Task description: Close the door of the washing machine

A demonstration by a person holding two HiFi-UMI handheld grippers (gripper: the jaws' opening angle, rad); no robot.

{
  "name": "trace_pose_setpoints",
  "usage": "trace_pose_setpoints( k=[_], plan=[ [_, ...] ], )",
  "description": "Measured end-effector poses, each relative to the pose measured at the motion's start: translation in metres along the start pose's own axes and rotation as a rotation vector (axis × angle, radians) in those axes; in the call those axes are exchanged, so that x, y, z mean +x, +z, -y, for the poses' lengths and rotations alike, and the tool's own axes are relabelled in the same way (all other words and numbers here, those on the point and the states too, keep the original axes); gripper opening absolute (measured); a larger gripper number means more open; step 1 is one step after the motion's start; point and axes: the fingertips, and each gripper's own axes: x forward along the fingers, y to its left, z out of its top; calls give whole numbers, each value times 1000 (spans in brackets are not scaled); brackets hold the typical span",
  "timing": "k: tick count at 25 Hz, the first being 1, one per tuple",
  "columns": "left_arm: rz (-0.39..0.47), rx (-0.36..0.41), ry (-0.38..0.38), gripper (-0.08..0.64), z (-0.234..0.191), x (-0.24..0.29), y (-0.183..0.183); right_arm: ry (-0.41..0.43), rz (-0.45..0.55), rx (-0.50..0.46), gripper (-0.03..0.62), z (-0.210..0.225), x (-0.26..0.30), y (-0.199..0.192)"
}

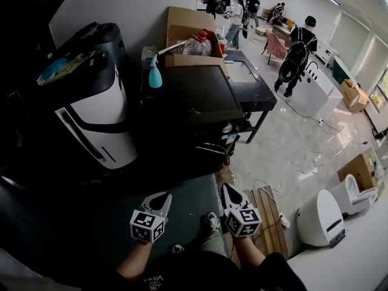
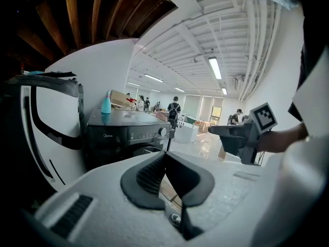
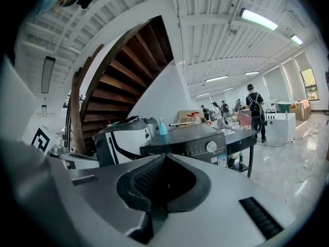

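Note:
The black front-loading washing machine stands ahead of me, past a dark floor mat. It also shows in the left gripper view and the right gripper view. Its round door sits low on the shadowed front, and I cannot tell whether it is ajar. My left gripper and right gripper hover side by side over the mat, well short of the machine. Both are shut with nothing between the jaws, as each gripper's own view shows: left gripper, right gripper.
A white-and-black appliance stands left of the machine. A blue spray bottle and a cardboard box sit on top. A black table is to its right. A wooden pallet and white units lie right. People stand far back.

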Motion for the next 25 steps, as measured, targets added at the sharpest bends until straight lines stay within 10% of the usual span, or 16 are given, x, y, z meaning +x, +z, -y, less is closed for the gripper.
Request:
trace_pose_setpoints(
  k=[25],
  plan=[
    [53, 34, -18, 11, 29, -47, -18, -5, 41, 17, -2, -45, -58, -7]
  ],
)
